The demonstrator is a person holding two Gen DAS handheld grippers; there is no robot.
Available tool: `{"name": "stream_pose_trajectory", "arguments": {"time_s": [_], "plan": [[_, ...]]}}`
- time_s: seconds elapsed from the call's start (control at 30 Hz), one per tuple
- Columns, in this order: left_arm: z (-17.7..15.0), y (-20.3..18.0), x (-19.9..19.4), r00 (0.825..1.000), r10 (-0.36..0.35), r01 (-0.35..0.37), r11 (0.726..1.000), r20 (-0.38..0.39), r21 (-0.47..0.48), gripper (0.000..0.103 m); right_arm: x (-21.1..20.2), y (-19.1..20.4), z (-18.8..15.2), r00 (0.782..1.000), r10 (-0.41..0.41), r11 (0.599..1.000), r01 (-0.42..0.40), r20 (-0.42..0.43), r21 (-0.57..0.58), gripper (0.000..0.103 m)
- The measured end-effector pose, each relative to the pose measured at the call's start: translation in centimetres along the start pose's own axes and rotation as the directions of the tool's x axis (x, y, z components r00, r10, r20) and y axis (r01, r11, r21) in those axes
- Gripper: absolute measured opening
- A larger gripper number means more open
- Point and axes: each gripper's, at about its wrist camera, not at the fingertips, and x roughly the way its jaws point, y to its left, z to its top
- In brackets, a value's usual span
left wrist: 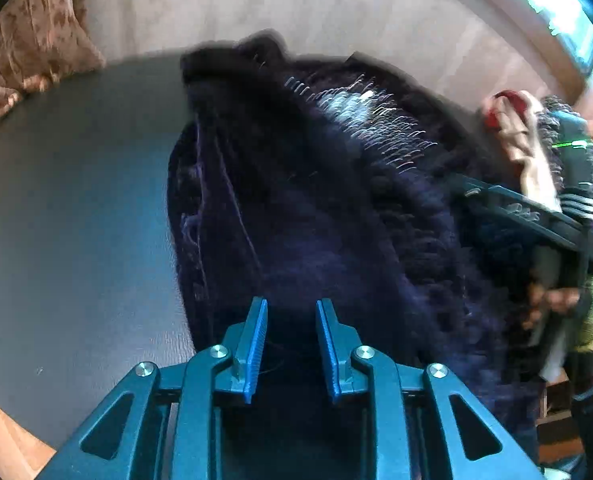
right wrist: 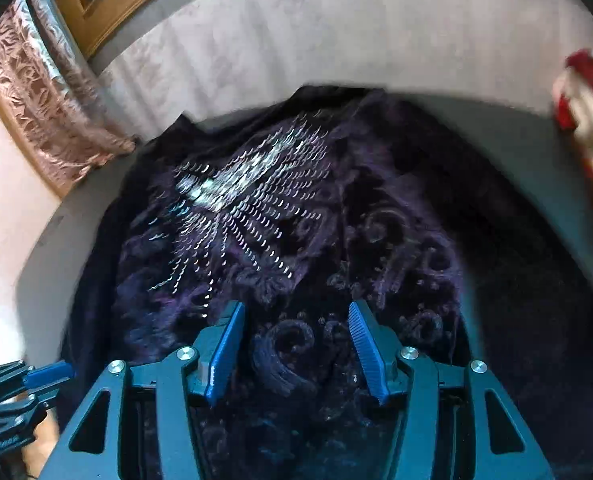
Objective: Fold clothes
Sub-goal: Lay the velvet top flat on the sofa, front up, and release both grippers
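— Beneath and ahead of the left tool (left wrist: 291, 308), what lay there?

— A dark purple velvet garment (left wrist: 316, 220), spread on the grey counter (left wrist: 76, 220). It ran from under the fingertips away toward the far edge, and most of it sat ahead and to the right of that tool. To the tool's left there was only bare counter.

— Were the fingers (left wrist: 252, 344) of that tool clamped on the cloth?

— No. They stood a little apart, with a narrow gap between the blue pads, and nothing was pinched. Whether the tips touched the fabric, I could not tell; the picture was blurred.

— And the right tool (right wrist: 296, 312)?

— It stood wider apart, also empty. The garment filled the space directly under and ahead of it, with embossed swirls between its fingers (right wrist: 366, 354). A silver sequin patch (right wrist: 232, 200) lay ahead and to the left of that tool; from the left wrist view the same patch appeared ahead and to the right.

— So the patch lay between the two tools?

— Roughly, and farther out than both. The left tool showed at the lower left corner of the right wrist view, beside the garment's near left edge.

— Anything else near?

— A red and cream cloth (right wrist: 588, 128) lay at the far right of the counter, well apart from the right tool. A patterned curtain (right wrist: 48, 120) hung beyond the counter to the left.
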Motion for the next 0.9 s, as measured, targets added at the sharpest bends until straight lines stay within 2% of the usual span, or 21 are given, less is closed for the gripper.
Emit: {"name": "stream_pose_trajectory", "arguments": {"time_s": [0.07, 0.17, 0.23, 0.3, 0.33, 0.43, 0.47, 0.53, 0.6, 0.7, 0.8, 0.9], "plan": [[1.3, 0.5, 1.6, 1.0, 0.024, -0.024, 1.0, -0.002, -0.009, 0.026, 0.7, -1.0, 0.6, 0.994, -0.105, 0.994, 0.105, 0.009, -0.006, 0.056], [4.6, 1.5, 3.8, 0.999, 0.052, -0.051, 0.999, 0.018, -0.019, 0.026, 1.7, -3.0, 1.9, 0.994, -0.111, 0.992, 0.11, 0.007, 0.066, 0.06], [7.1, 2.1, 5.2, 0.998, 0.059, -0.058, 0.998, 0.012, -0.015, 0.026, 2.3, -3.3, 2.2, 0.995, -0.104, 0.991, 0.103, 0.007, 0.079, 0.071], [9.4, 2.8, 5.6, 1.0, 0.006, -0.006, 0.999, -0.014, -0.035, 0.026, 2.8, -2.4, 2.0, 0.991, -0.135, 0.991, 0.135, 0.001, 0.024, 0.079], [9.7, 3.4, 4.4, 1.0, -0.011, 0.012, 0.999, 0.015, -0.051, 0.025, 3.1, -1.8, 1.8, 0.987, -0.16, 0.987, 0.159, -0.005, -0.015, 0.085], [10.5, 5.2, 0.6, 0.993, -0.058, 0.067, 0.994, 0.101, -0.091, 0.026, 3.5, -1.8, 1.7, 0.986, -0.165, 0.986, 0.165, -0.013, -0.038, 0.089], [9.7, 5.2, -0.8, 0.99, -0.067, 0.076, 0.994, 0.123, -0.076, 0.027, 3.6, -2.3, 1.6, 0.988, -0.152, 0.988, 0.151, -0.012, -0.03, 0.089], [7.8, 5.3, -3.6, 0.983, -0.084, 0.092, 0.995, 0.163, -0.046, 0.04, 3.9, -2.7, 1.5, 0.99, -0.138, 0.99, 0.138, -0.01, -0.03, 0.093], [3.9, 4.3, -4.9, 0.987, -0.095, 0.098, 0.995, 0.132, -0.012, 0.045, 4.6, -2.6, 1.3, 0.99, -0.139, 0.989, 0.138, -0.012, -0.043, 0.095], [-1.1, 2.1, -5.7, 0.991, -0.109, 0.107, 0.994, 0.073, 0.033, 0.047, 5.0, -2.7, 1.6, 0.992, -0.129, 0.991, 0.129, -0.012, -0.045, 0.097], [-5.0, -2.0, -6.0, 0.997, -0.04, 0.03, 0.99, 0.071, 0.137, 0.049, 4.3, -1.5, 2.2, 0.992, -0.123, 0.991, 0.122, -0.012, -0.047, 0.097], [-7.4, -4.7, -4.2, 0.992, 0.092, -0.11, 0.966, 0.087, 0.232, 0.05, 3.5, -1.3, 2.0, 0.992, -0.127, 0.991, 0.127, -0.012, -0.049, 0.098]]}}
